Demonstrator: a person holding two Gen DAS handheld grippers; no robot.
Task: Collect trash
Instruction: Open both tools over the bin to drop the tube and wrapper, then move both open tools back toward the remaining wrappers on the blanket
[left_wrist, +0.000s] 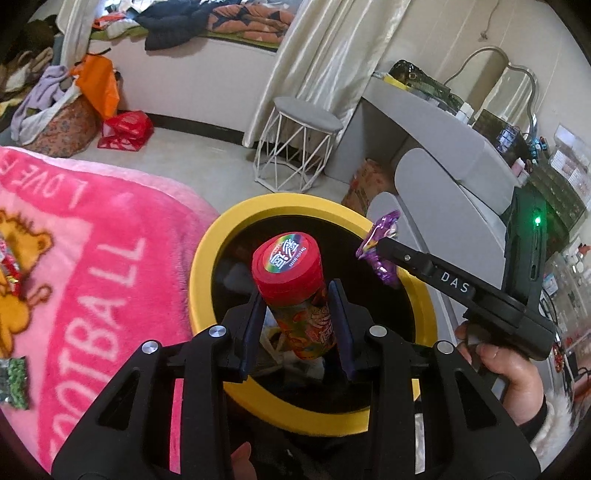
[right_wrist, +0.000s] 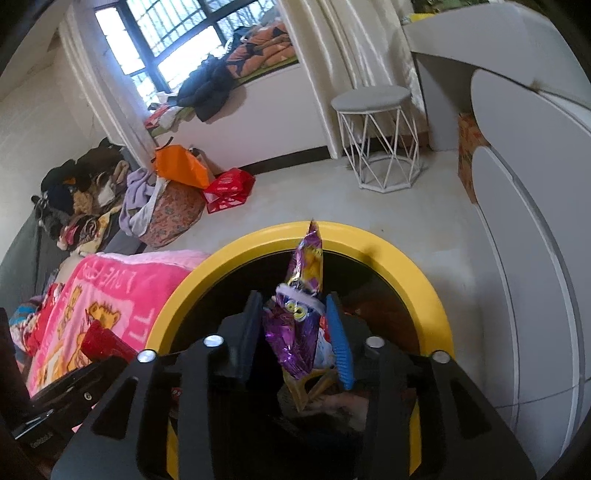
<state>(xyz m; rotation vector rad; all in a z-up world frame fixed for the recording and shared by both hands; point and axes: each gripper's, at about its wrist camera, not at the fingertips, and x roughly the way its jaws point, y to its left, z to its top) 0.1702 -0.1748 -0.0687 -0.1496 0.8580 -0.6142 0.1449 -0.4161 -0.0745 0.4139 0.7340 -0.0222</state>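
My left gripper (left_wrist: 295, 291) hangs over the mouth of the yellow-rimmed bin (left_wrist: 207, 258). A red-lidded snack can (left_wrist: 291, 273) stands between its fingers, with a thin gap showing on each side of the can's body, so the jaws stand open around it. My right gripper (right_wrist: 291, 299), seen from the side as right gripper (left_wrist: 380, 247), is over the same bin (right_wrist: 369, 236). A crumpled purple wrapper (right_wrist: 295, 332) sits loosely between its pads, with bin contents showing past its right side. The wrapper (left_wrist: 376, 251) sticks out at the fingertips.
A pink blanket (left_wrist: 92, 277) lies left of the bin, with small wrappers (left_wrist: 14, 380) on it. A white wire stool (left_wrist: 299, 147), a grey dressing table (left_wrist: 443, 140), a cardboard box (left_wrist: 365, 184) and bags (right_wrist: 225, 188) on the floor stand beyond. A hand (left_wrist: 506, 365) holds the right gripper.
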